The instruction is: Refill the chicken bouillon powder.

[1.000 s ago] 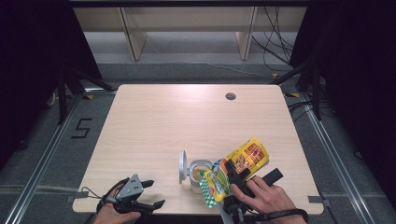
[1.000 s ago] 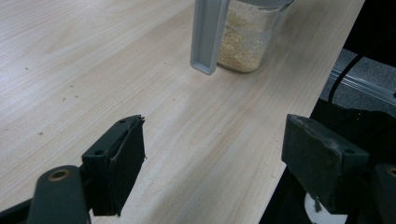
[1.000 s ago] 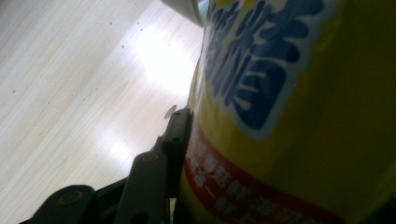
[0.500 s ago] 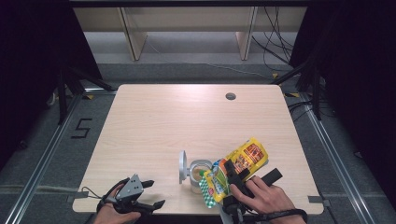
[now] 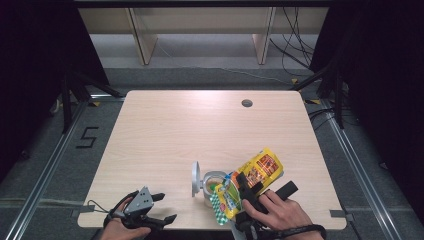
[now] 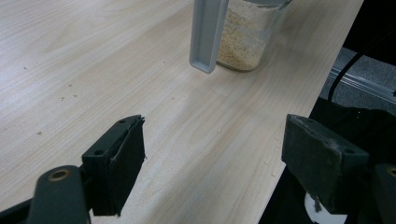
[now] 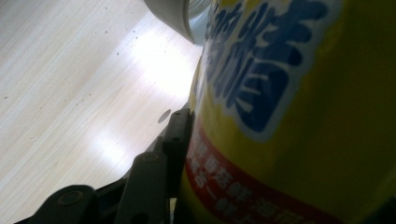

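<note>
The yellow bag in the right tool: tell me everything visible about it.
The yellow bag is a glossy, soft plastic pouch printed with large blue characters on white, a red band of small text below and a picture panel near one end. It lies tilted over the near right part of the table, one end at the mouth of the open glass jar. The right tool is clamped on it, one black jaw pressed flat against its side.

Glossy plastic pouch (image 5: 257, 172), matt wood table (image 5: 170, 130)
</note>
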The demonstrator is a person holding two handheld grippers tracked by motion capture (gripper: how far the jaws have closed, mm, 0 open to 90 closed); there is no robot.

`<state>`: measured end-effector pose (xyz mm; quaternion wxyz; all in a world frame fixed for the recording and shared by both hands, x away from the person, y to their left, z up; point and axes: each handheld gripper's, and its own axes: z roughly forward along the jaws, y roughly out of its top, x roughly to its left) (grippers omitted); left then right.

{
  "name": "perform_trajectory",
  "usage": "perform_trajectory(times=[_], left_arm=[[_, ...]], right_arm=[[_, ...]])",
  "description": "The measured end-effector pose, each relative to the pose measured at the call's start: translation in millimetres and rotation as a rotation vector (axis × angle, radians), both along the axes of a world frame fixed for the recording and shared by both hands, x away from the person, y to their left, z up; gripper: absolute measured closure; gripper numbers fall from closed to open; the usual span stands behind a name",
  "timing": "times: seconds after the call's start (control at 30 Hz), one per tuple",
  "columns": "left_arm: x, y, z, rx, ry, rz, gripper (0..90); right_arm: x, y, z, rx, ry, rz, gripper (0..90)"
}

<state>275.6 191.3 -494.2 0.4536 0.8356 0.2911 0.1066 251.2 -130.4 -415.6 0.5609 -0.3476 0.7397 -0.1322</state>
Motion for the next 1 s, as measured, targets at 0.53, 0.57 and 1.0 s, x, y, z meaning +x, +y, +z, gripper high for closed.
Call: perform_trajectory(times=[0.53, 0.57, 1.0], left_arm=[[-0.4, 0.3, 1.0, -0.004, 0.015, -0.003, 20.8], [-0.4, 0.4, 1.0, -0.003, 0.015, -0.003, 20.7], [-0.3, 1.1, 1.5, 0.003, 0.013, 0.003, 20.8]], right_arm=[[4.2, -6.0, 7.4, -0.051, -0.014, 0.014, 64.3], [3.0, -7.4, 7.2, -0.034, -0.013, -0.008, 64.3], [4.0, -12.7, 5.4, 0.012, 0.001, -0.037, 64.3]])
